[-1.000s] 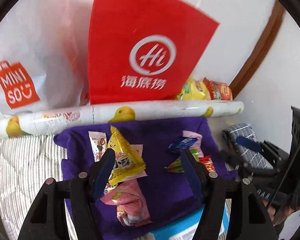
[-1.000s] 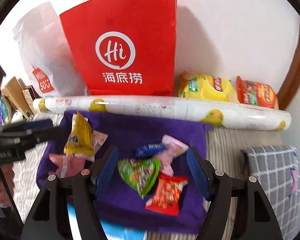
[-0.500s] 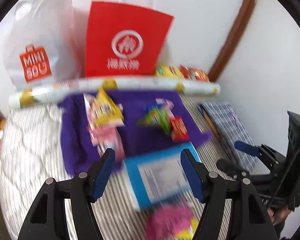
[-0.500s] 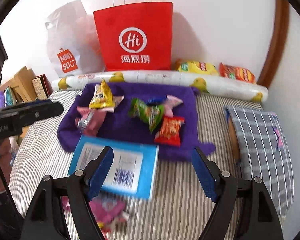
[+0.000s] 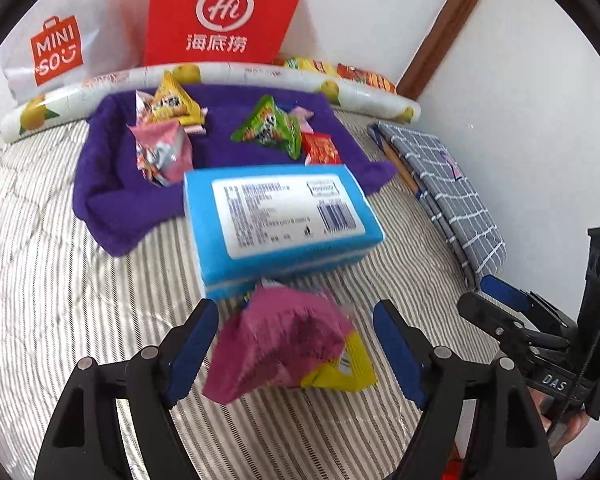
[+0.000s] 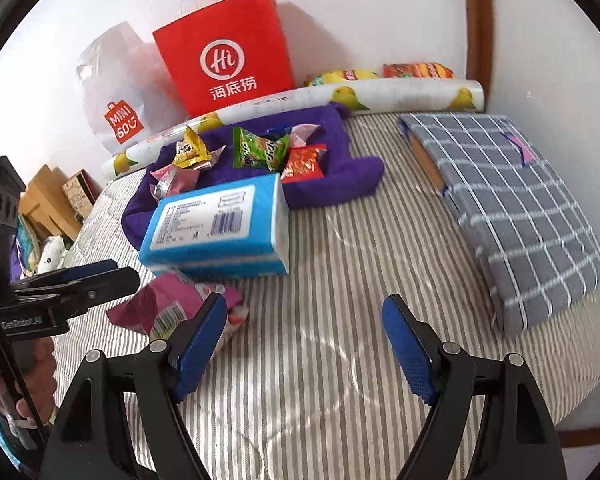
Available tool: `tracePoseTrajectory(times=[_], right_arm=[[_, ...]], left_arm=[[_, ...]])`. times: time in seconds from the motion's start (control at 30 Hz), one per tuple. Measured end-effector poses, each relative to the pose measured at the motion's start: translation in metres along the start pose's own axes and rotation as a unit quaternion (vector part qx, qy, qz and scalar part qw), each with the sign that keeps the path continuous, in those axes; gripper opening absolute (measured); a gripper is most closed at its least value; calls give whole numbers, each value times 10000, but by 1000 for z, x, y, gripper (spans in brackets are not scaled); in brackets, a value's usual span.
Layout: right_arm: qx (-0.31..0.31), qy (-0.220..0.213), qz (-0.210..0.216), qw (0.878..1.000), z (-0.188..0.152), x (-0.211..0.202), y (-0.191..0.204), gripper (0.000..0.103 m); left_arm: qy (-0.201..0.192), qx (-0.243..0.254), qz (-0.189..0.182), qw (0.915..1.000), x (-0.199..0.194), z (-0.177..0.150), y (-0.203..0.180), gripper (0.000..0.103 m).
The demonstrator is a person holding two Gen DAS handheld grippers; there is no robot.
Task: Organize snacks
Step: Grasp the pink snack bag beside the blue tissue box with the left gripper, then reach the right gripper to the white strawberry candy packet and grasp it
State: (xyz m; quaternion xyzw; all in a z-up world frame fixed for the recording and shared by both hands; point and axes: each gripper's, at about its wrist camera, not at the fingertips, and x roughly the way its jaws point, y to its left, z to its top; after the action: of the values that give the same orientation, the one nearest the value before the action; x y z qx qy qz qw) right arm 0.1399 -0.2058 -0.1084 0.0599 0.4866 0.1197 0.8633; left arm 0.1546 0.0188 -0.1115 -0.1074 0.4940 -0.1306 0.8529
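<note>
Left tongs (image 5: 294, 350) spread wide, jaws having just opened further, with a crumpled magenta snack packet (image 5: 276, 344) lying on the bed between them; neither pad presses on it, a gap showing at each side. A yellow packet (image 5: 342, 374) is tucked just under its right edge. Right tongs (image 6: 304, 344) also spread wide, nothing between the jaws but the striped bedcover (image 6: 340, 288); its left pad sits in front of the magenta packet's edge, contact not clear. Just beyond the magenta packet lies a blue tissue pack (image 5: 278, 216), label side up, its far edge overlapping a purple cloth (image 5: 112, 192). On the cloth, far left: a yellow triangular snack packet (image 5: 176, 102) and a pink packet (image 5: 162, 150), touching each other. Far right on the cloth: a green snack packet (image 5: 270, 130) with a red packet (image 5: 320, 148) just beside it and a pale pink wrapper (image 5: 302, 114) behind. Beyond the cloth a long roll printed with yellow ducks (image 5: 236, 74) runs along the wall; behind it stand a red paper bag (image 5: 224, 12) and a white Miniso bag (image 5: 56, 52), with two more snack bags (image 6: 380, 72) at far right. A grey checked pillow (image 6: 512, 200) lies at the right side of the bed.
</note>
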Motion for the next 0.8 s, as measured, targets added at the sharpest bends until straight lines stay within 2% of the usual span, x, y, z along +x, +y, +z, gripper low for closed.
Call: tracePoseTrajectory(times=[0.17, 0.43, 0.53, 0.63, 0.8], right_arm=[[191, 18, 30, 9998, -13, 0, -10, 80], [257, -38, 70, 9996, -27, -1, -16, 80], [159, 12, 36, 9999, -29, 3, -13, 80], [24, 52, -77, 10000, -32, 9, -8, 80], [-65, 138, -53, 9999, -34, 17, -3, 80]], left_arm=[[133, 66, -38, 9999, 13, -6, -7, 78], [239, 237, 219, 9992, 32, -8, -13, 76], [227, 274, 293, 9989, 35, -8, -12, 71], [188, 217, 381, 9989, 36, -8, -8, 61], [156, 99, 132, 9997, 33, -8, 2, 57]])
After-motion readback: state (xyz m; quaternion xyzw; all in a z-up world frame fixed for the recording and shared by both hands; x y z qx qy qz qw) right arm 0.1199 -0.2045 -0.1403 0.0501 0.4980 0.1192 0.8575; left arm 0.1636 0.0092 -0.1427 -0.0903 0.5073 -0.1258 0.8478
